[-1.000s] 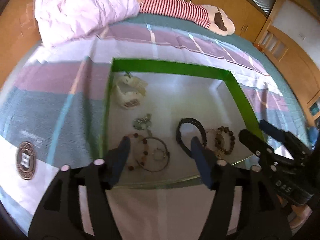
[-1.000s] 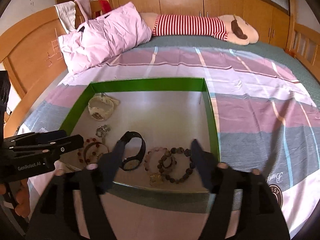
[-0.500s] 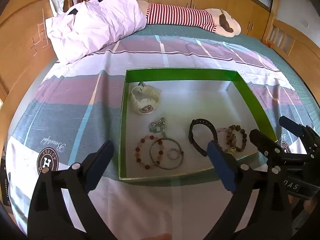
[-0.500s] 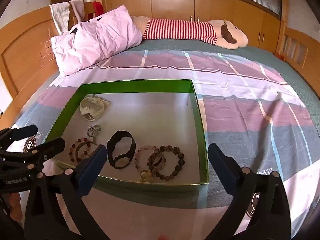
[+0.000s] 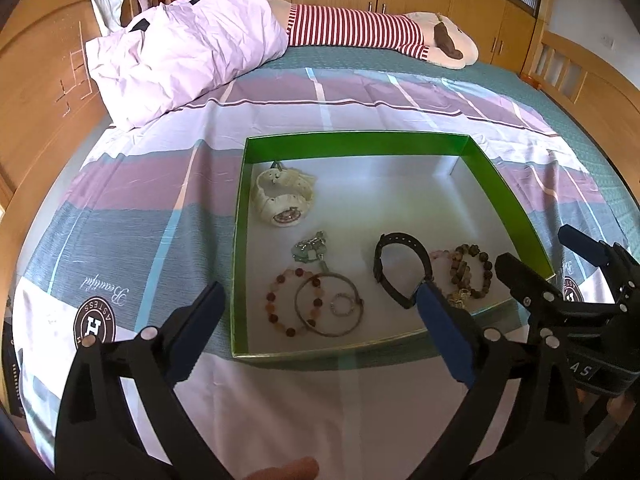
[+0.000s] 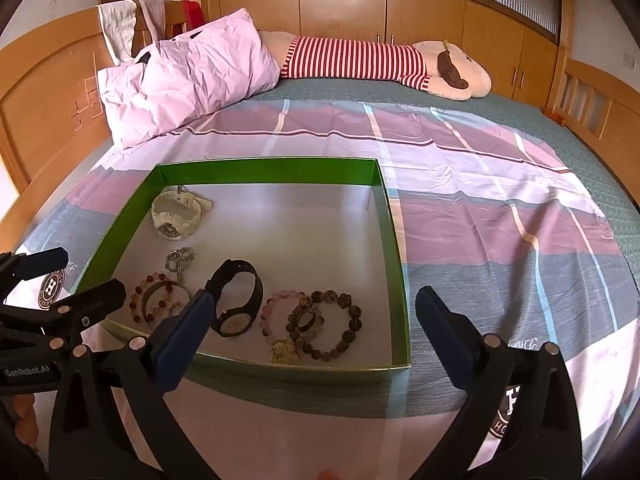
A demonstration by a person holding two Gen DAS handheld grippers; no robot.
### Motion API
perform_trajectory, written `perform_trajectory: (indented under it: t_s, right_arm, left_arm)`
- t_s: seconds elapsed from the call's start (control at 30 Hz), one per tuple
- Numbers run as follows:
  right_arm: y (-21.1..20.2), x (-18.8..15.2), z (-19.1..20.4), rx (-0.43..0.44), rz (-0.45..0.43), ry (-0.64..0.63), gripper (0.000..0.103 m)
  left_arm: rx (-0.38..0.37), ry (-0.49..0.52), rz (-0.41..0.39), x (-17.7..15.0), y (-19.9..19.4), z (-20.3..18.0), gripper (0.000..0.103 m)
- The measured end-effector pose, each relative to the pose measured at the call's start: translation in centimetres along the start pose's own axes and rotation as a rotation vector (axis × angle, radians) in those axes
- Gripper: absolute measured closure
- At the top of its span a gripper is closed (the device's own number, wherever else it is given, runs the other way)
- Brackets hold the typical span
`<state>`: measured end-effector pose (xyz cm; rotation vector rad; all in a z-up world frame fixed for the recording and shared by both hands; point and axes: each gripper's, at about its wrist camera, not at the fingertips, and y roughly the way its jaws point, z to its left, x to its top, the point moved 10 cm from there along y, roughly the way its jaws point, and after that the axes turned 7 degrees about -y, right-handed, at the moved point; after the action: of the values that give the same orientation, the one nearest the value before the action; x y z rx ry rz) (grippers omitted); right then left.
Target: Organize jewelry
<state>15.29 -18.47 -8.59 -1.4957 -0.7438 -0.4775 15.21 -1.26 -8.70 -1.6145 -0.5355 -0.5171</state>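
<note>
A green box (image 5: pixel 360 138) lies on the bed with jewelry on its pale floor. A white watch (image 5: pixel 282 198) sits at the back left and a black watch (image 5: pixel 400 268) in the middle. A red bead bracelet (image 5: pixel 280 304) and a metal bangle (image 5: pixel 328 308) overlap at the front left. Dark bead bracelets (image 6: pixel 332 324) and a gold charm (image 6: pixel 285 350) lie at the front right. My left gripper (image 5: pixel 320 296) hovers open over the box's near left part, holding nothing. My right gripper (image 6: pixel 314 298) hovers open over the near right part, also holding nothing.
The box rests on a striped purple, grey and white sheet (image 6: pixel 480 208). A lilac pillow (image 5: pixel 188 52) and a striped plush toy (image 6: pixel 360 58) lie at the far end. Wooden bed rails (image 5: pixel 36 92) run along both sides, with cupboards behind.
The jaws of both grippers have spread from half open to wide open. Both views now sit a little farther back from the box. The jewelry has not moved.
</note>
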Motion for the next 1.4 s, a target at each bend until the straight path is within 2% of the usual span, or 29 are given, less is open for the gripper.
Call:
perform_trajectory:
  t_s: [1.4]
  right_arm:
    - [0.56, -0.38, -0.20, -0.017, 0.012, -0.003, 0.002]
  left_arm:
    - [0.003, 0.006, 0.017, -0.38, 0.47, 0.12, 0.003]
